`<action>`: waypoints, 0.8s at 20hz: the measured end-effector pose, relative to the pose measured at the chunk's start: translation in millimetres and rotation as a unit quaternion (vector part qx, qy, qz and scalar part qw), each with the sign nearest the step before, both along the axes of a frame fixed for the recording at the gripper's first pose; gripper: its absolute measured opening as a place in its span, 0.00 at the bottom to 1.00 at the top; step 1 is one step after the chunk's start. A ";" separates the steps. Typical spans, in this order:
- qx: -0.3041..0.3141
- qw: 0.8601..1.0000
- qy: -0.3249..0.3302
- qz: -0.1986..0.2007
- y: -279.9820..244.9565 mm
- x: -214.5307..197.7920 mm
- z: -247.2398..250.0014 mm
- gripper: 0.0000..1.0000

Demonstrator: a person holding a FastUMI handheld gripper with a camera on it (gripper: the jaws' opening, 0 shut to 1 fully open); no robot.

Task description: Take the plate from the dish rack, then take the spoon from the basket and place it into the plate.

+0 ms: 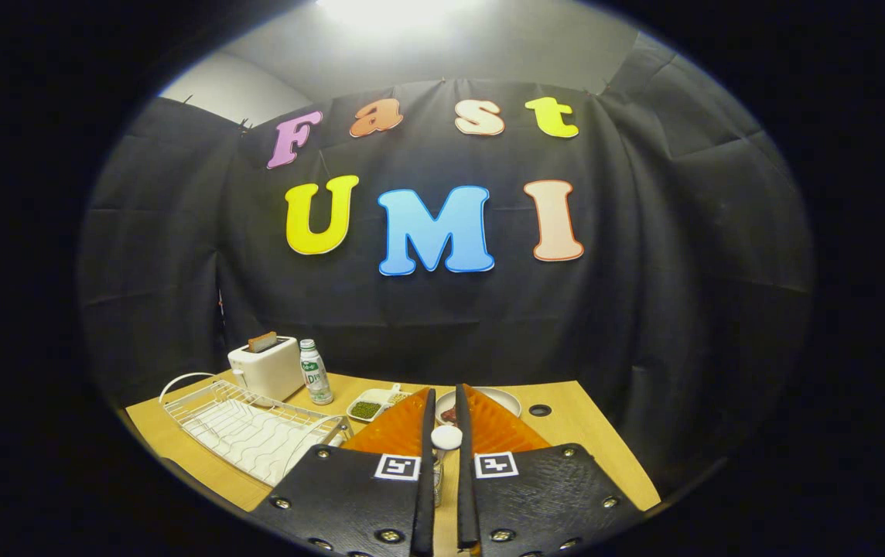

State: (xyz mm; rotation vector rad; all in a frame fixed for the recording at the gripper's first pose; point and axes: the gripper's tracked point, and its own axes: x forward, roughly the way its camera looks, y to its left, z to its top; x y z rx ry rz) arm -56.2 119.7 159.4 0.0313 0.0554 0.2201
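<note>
Spoon [445,442] sits pinched between the gripper [443,414]'s 2 fingers, its round white end showing in the narrow gap and its handle running down between them. Plate [506,398] lies flat on the wooden table [605,456], just beyond the fingertips and partly hidden by them; the dish rack [249,425] stands to the left. Judging by this, the carry is nearly over. A good placement likely means easing forward over the plate's middle, lowering close, then parting the fingers gently so the spoon does not bounce out.
</note>
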 end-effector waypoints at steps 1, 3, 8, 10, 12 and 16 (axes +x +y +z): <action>0.004 1.000 0.004 0.002 0.7 -5.2 3.5 0.11; 0.009 1.000 0.012 0.013 4.3 -15.9 7.7 0.11; -0.001 0.999 0.037 0.016 8.3 -46.8 3.8 0.11; -0.003 0.999 0.049 0.018 13.6 -60.4 -2.0 0.11; -0.015 0.998 0.062 0.018 19.2 -71.4 -11.1 0.11; -0.018 0.995 0.090 0.033 38.4 -92.3 -27.9 0.11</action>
